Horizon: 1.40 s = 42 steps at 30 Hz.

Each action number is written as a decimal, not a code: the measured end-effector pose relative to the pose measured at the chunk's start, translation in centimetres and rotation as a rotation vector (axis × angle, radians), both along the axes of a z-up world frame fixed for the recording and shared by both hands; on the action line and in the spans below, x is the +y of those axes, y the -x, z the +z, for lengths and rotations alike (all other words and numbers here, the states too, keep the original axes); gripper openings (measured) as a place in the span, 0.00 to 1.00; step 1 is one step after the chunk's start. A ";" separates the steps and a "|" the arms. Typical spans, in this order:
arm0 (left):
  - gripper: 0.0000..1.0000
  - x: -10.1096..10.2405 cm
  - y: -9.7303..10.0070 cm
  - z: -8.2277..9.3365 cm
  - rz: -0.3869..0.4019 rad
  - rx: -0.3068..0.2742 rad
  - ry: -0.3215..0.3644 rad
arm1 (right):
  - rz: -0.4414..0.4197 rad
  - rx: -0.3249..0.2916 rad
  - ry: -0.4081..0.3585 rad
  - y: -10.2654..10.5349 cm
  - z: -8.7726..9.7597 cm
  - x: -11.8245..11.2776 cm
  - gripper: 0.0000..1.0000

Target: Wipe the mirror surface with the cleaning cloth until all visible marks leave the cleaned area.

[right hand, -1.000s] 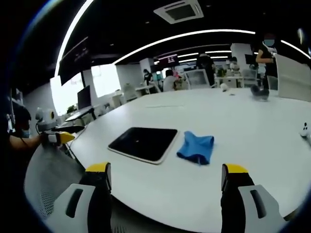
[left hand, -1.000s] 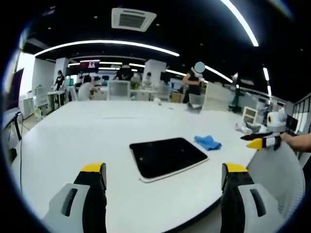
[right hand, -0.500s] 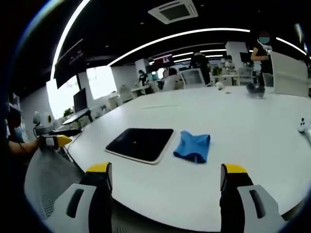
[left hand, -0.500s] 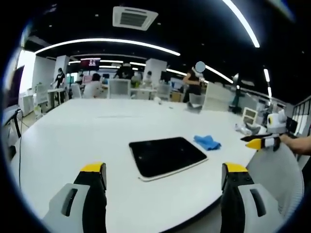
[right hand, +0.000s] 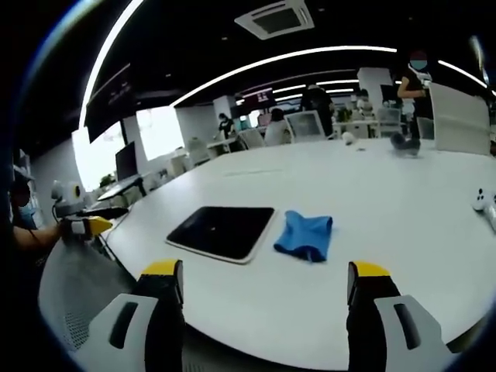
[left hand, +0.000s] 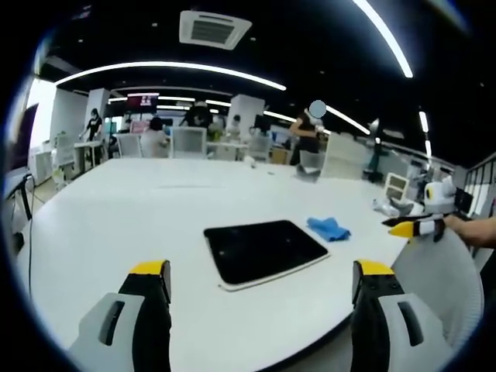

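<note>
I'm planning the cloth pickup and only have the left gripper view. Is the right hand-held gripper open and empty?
Observer: Yes. In the right gripper view, the right hand-held gripper has its jaws wide apart with nothing between them.
Operator: Does the cloth touch the mirror?
Observer: No. Seen closer here, the blue cloth lies crumpled beside the mirror, with a strip of white table showing between them.
Operator: Anything else on that side?
Observer: A small white object sits on the table well away from the cloth, near that view's right edge.
</note>
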<state>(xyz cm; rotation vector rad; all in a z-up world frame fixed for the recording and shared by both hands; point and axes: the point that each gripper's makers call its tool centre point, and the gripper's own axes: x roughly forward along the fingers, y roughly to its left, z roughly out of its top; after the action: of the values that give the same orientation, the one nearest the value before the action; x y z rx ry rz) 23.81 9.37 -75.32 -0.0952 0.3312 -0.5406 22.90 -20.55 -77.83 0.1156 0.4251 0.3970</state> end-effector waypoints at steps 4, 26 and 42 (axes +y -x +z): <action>0.97 0.0 0.0 0.0 -0.002 0.000 -0.002 | -0.012 -0.015 -0.022 -0.1 0.5 -0.2 0.84; 0.92 -0.2 0.2 -0.1 -0.019 0.003 -0.007 | 0.045 -0.077 -0.041 -3.5 5.1 -1.4 0.78; 0.94 0.2 0.0 -0.1 0.004 -0.001 -0.008 | 0.110 -0.019 0.015 -5.6 4.5 -1.1 0.60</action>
<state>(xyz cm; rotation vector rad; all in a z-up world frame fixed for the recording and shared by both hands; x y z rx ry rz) 23.84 9.59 -75.41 -0.0878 0.3324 -0.5355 28.54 -21.70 -73.32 0.0742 0.4163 0.5028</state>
